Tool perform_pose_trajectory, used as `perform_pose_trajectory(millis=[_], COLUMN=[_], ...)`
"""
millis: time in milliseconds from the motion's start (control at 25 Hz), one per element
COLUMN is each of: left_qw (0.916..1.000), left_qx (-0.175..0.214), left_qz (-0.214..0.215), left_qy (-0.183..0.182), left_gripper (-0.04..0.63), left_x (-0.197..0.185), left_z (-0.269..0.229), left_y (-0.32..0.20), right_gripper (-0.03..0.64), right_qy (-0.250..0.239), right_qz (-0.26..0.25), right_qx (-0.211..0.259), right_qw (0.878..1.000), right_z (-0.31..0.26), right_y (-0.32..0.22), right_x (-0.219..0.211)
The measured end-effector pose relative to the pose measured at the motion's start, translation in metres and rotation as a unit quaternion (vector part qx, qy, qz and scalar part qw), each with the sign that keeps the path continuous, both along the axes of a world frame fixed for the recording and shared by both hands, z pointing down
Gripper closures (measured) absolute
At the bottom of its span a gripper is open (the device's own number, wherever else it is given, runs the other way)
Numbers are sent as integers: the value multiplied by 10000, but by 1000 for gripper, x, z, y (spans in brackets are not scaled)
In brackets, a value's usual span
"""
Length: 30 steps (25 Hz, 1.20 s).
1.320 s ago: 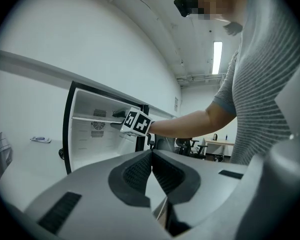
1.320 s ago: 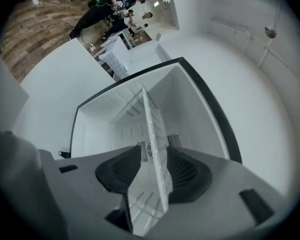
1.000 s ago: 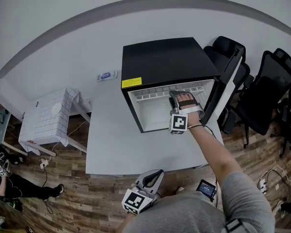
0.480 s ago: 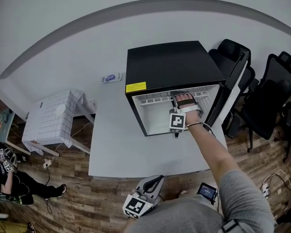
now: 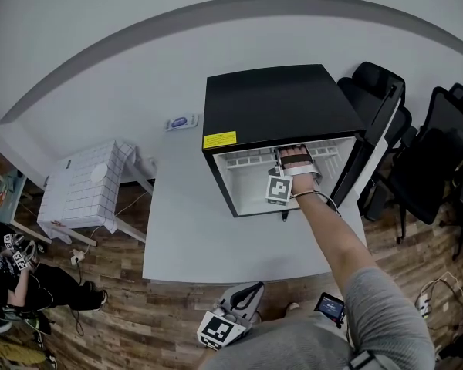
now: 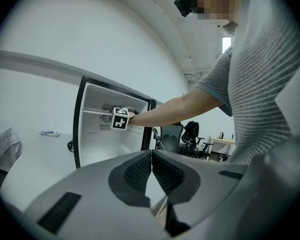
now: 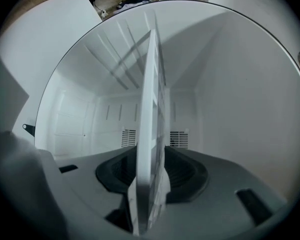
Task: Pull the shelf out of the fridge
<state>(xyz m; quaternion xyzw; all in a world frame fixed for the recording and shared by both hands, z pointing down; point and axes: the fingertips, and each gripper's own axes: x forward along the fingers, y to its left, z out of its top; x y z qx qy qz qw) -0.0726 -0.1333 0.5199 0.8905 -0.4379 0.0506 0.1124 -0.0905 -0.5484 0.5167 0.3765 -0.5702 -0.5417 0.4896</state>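
A black mini fridge stands on the white table with its door swung open to the right. A white shelf sits high in its white interior. My right gripper reaches into the opening at the shelf's front edge. In the right gripper view the shelf runs edge-on between the two jaws, and the right gripper is shut on it. My left gripper hangs low off the table's near edge. Its jaws meet with nothing between them, so the left gripper is shut.
Black office chairs crowd the floor right of the fridge door. A small cloth-covered table stands at the left. A small flat object lies on the table behind the fridge. A person sits on the wooden floor at far left.
The head view has shifted a little. My right gripper stays at the shelf's front edge inside the fridge, and the left gripper stays low near the table edge.
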Motion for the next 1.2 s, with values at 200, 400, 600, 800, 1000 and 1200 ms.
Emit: perform_pose_trajectory(millis=[200,400,600,800,1000,1200], left_qw=[10000,10000,10000,10000,10000,9999], left_qx=[-25,-33,14,-2,19,54], left_qz=[-25,-56,-34,-72,-83,-118], left_qy=[8,19,14,37,16,36], left_gripper=[584,584,584,584,584,584], left_x=[0,0,2,2,1,-1], left_z=[1,2,1,-1,0,-1], left_y=[-2,-2,-3,-1,0,1], right_gripper=[498,580,581,581,581,581], right_qy=[-187,-389,-361,-364,-522,-697], right_qz=[-53,-66,31,-67,-76,-86], right_qx=[24,134,147,66,28,-4], right_qw=[9998,9991,9992,9993,9986,9975], right_z=[-5,-14,-11,-10,-13,-17], right_y=[-6,-5,-8,-6,-5,-2], right_x=[-9,-12,-7,-9,-11,-15])
